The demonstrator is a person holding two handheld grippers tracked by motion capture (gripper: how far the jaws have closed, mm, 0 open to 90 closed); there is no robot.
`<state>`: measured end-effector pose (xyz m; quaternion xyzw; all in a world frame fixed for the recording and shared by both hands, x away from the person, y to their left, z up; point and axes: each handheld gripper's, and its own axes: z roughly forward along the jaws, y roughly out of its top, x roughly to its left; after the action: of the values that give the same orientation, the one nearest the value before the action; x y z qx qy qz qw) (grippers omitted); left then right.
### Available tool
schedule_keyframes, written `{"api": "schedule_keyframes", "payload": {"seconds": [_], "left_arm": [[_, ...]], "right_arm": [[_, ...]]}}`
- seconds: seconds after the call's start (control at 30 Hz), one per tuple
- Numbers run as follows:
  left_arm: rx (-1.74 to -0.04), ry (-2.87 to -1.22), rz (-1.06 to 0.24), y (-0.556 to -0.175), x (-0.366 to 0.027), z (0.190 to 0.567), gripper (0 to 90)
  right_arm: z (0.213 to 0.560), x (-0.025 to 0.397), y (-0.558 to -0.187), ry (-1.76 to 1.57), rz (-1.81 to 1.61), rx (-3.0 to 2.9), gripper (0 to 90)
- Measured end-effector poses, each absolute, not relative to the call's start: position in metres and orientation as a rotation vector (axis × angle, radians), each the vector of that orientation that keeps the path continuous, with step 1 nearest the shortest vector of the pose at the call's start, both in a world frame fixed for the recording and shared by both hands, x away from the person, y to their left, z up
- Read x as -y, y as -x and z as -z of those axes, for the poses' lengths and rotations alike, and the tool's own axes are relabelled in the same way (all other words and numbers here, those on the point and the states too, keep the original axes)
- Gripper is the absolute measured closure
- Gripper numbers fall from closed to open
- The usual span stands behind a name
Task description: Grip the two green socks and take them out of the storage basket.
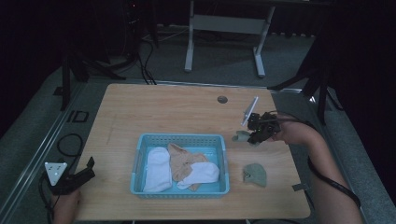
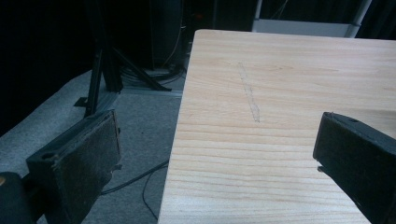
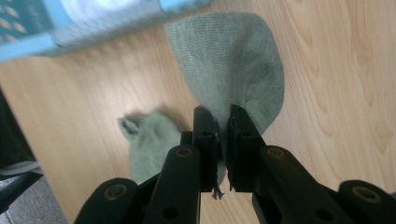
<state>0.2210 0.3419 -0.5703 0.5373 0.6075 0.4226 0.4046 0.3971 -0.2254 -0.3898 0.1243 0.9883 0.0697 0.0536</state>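
Note:
My right gripper [image 1: 252,137] hovers over the table's right side, just right of the blue basket [image 1: 180,138]. Its jaws are shut on a grey-green sock [image 1: 241,136]. In the right gripper view the gripper [image 3: 219,116] pinches that sock [image 3: 233,60] at one end, and the rest spreads toward the basket's rim [image 3: 42,44]. A second grey-green sock [image 1: 255,174] [image 3: 149,140] lies on the wood nearer the front edge. My left gripper [image 1: 87,170] [image 2: 215,140] rests at the table's front-left corner, open, with nothing between its pads.
The basket holds two white socks [image 1: 157,168] [image 1: 205,171] and a tan one [image 1: 184,158]. A round cable hole [image 1: 222,99] sits near the table's far edge. Tripod legs [image 1: 70,70], cables on the floor and a white desk frame [image 1: 224,23] surround the table.

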Motion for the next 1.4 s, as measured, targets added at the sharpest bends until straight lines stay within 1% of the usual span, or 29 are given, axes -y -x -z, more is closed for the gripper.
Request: {"api": "schedule_keyframes", "payload": {"seconds": [0.27, 0.43, 0.67, 0.8, 0.87, 0.93, 0.97, 1.1, 1.27, 1.4], "left_arm": [[-1.532, -1.356, -1.068, -0.221, -0.342, 0.57, 0.4], [-1.53, -1.357, -1.07, -0.221, -0.342, 0.57, 0.4], [-1.53, -1.357, -1.068, -0.221, -0.342, 0.57, 0.3], [-1.529, -1.357, -1.066, -0.221, -0.342, 0.57, 0.3], [-1.53, -1.356, -1.068, -0.221, -0.342, 0.57, 0.4], [-1.529, -1.356, -1.068, -0.221, -0.342, 0.57, 0.3], [-1.53, -1.356, -1.069, -0.221, -0.342, 0.57, 0.4], [-1.531, -1.356, -1.07, -0.221, -0.342, 0.57, 0.4], [-1.532, -1.357, -1.07, -0.221, -0.342, 0.57, 0.3], [-1.532, -1.357, -1.071, -0.221, -0.341, 0.57, 0.4]], "right_arm": [[0.422, 0.245, -0.414, -0.463, -0.191, -3.009, 83.4], [0.44, 0.248, -0.423, -0.508, -0.215, -2.982, 83.4], [0.478, 0.247, -0.431, -0.567, -0.183, -3.003, 82.7], [0.49, 0.246, -0.431, -0.592, -0.163, -3.03, 72.6], [0.49, 0.247, -0.429, -0.596, -0.171, -3.033, 64.4], [0.488, 0.248, -0.427, -0.599, -0.203, -3.029, 63.9], [0.486, 0.25, -0.426, -0.604, -0.22, -3.025, 61.4], [0.48, 0.257, -0.421, -0.641, -0.25, -2.995, 59.3], [0.48, 0.271, -0.415, -0.68, -0.256, -2.984, 52.6], [0.483, 0.283, -0.41, -0.712, -0.277, -2.97, 50.6]]}}
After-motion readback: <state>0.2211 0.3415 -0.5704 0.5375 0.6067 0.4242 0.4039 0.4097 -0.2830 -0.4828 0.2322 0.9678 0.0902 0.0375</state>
